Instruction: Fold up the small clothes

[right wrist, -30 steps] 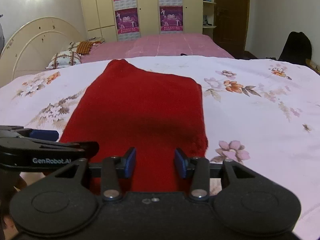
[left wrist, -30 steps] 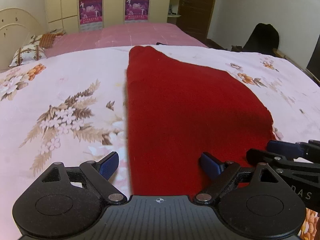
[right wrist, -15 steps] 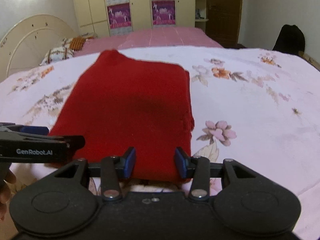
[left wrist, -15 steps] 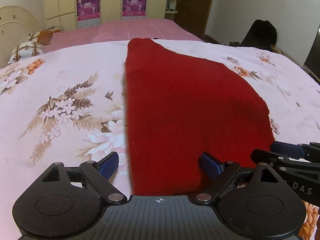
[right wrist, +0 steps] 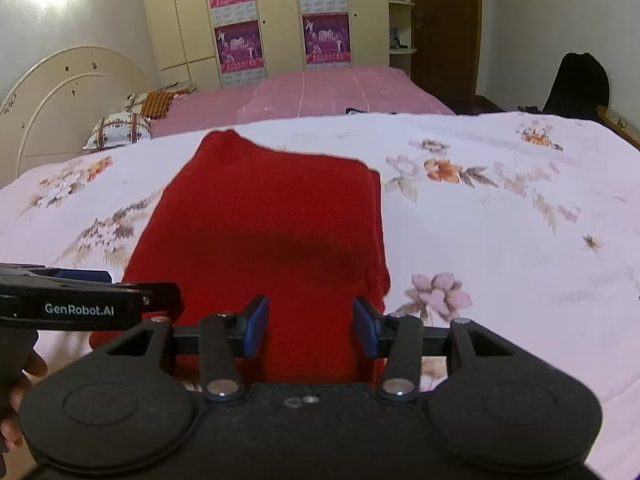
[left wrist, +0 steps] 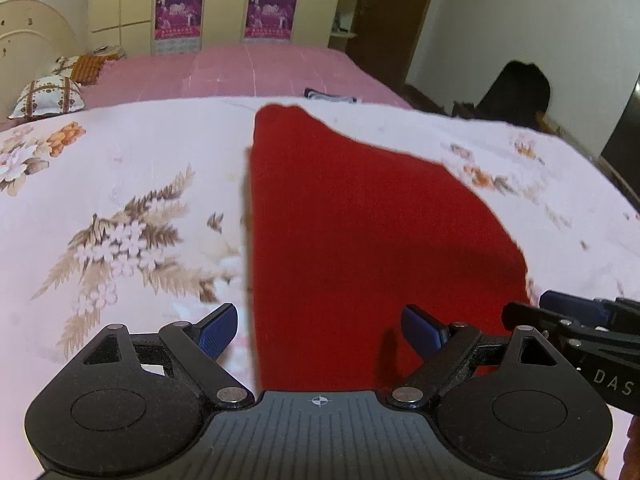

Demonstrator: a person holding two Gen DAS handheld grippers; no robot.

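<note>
Lying flat at frame centre on the floral bed (left wrist: pixel 120 200): red garment (left wrist: pixel 360 216), folded into a tapering panel. Left gripper (left wrist: pixel 320 330) gaping wide, empty; right gripper (right wrist: pixel 310 330) opening, gripping nothing.

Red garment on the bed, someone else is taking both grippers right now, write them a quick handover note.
Left gripper: jaws wide open, nothing held, low over the near left edge of the red garment.
Right gripper: jaws opening, garment's near edge lies below them, no grip.
Garment: flat on the floral sheet, lying lengthwise away from you, long sides look folded in, a narrow end at the far side.
Done: apparently the side folds; cloth released.
Left: probably take the near edge with both grippers and fold it toward the far end, then smooth it.
</note>
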